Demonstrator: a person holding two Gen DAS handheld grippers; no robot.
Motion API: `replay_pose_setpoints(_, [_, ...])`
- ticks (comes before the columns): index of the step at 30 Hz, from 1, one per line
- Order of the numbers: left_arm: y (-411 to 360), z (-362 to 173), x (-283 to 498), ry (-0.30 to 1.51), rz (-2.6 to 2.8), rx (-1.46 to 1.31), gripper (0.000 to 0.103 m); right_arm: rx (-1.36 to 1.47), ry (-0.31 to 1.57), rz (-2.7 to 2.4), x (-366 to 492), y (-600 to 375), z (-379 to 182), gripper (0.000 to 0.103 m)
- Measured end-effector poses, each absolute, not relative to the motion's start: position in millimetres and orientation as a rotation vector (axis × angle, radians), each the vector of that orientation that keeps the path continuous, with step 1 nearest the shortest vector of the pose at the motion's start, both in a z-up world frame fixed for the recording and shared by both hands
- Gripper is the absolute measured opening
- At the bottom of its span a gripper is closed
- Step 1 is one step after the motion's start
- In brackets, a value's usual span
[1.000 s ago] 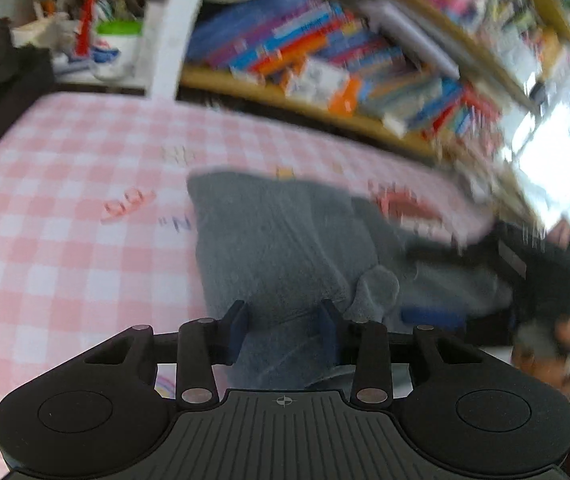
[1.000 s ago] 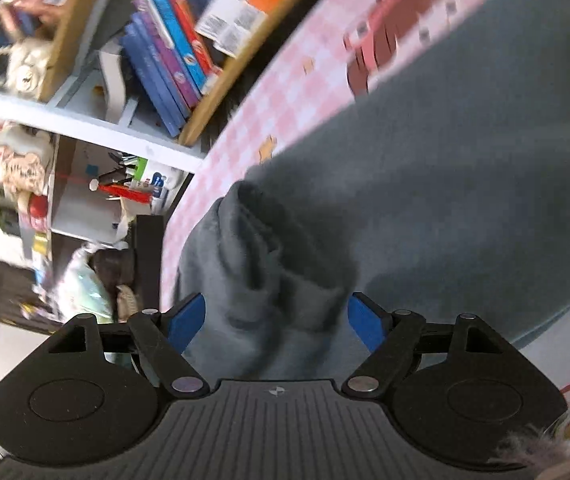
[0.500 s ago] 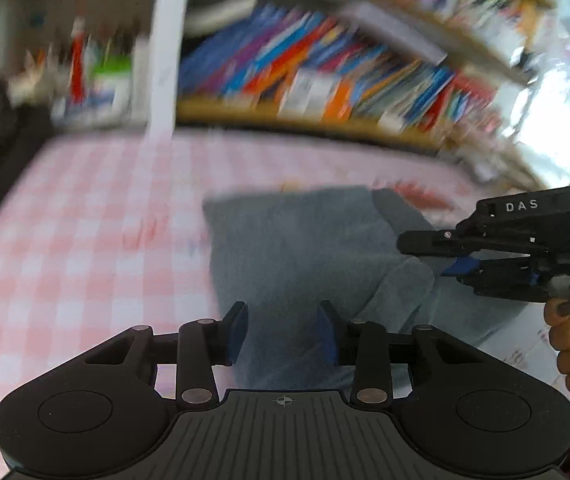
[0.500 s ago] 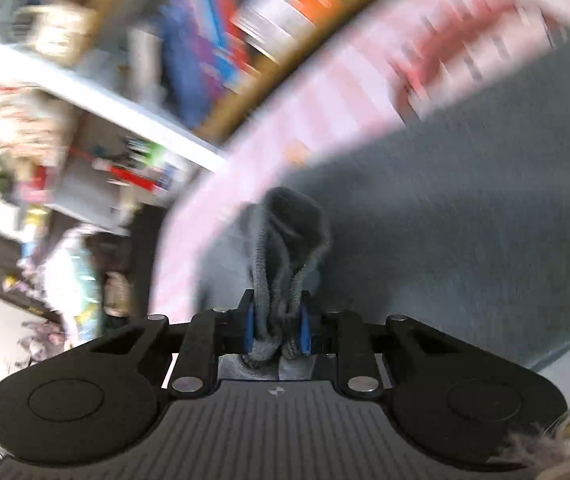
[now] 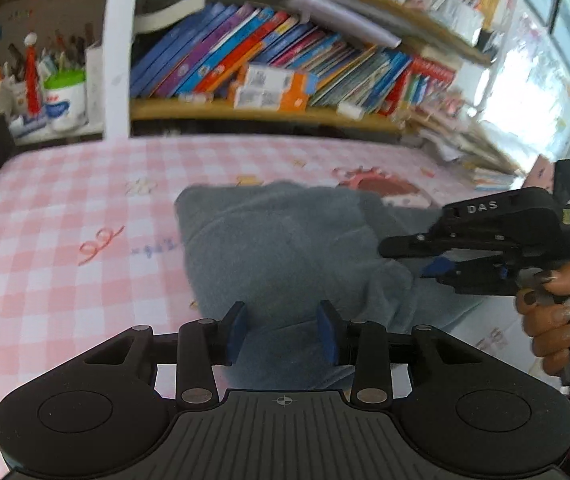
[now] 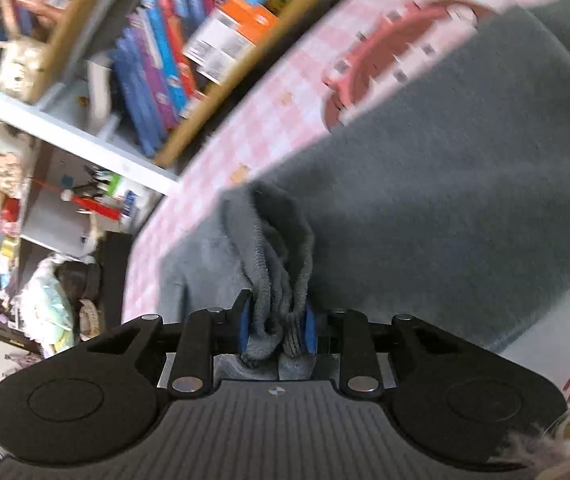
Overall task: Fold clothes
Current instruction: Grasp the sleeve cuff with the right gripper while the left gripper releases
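Grey garment (image 6: 425,184) is pinched by the right hand-held gripper (image 6: 276,330); only the left view shows the left hand-held gripper (image 5: 281,330) parted, empty, near its edge.

The garment (image 5: 285,248) lies on the checked cloth (image 5: 65,240), with the bookshelf (image 5: 269,112) behind it.

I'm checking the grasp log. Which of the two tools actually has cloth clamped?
The right tool: its blue pads pinch a bunched edge of the grey garment. The left tool stands open, nothing between its pads.
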State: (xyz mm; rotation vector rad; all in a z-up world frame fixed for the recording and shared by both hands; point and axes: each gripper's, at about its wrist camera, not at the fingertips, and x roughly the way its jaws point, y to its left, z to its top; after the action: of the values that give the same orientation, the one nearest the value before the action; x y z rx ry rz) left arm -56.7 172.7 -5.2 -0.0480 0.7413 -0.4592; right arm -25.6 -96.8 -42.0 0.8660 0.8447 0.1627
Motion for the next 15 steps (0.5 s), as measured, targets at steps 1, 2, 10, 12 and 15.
replay_pose_setpoints(1, [170.8, -7.1, -56.4, 0.752, -0.460, -0.035, 0.037, 0.861, 0.846, 0.155, -25.5, -96.9, -41.6, 0.029])
replay_pose_setpoints(2, [169.5, -9.4, -55.8, 0.764, -0.460, -0.025, 0.037, 0.858, 0.864, 0.133, -24.6, -97.3, -44.3, 0.032])
replay_pose_setpoints(10, [173.5, -4.2, -60.0, 0.746, -0.441, -0.026, 0.046, 0.801, 0.896, 0.069, -31.9, -97.9, -41.2, 0.044])
replay_pose_setpoints(12, [173.5, -0.5, -62.4, 0.725, -0.442, -0.024, 0.050, 0.784, 0.891, 0.066, -35.4, -97.7, -37.6, 0.046])
replay_pose_setpoints(15, [171.6, 4.3, -64.5, 0.694, -0.444, -0.011, 0.053, 0.739, 0.885, 0.066, -40.2, -94.6, -31.1, 0.050])
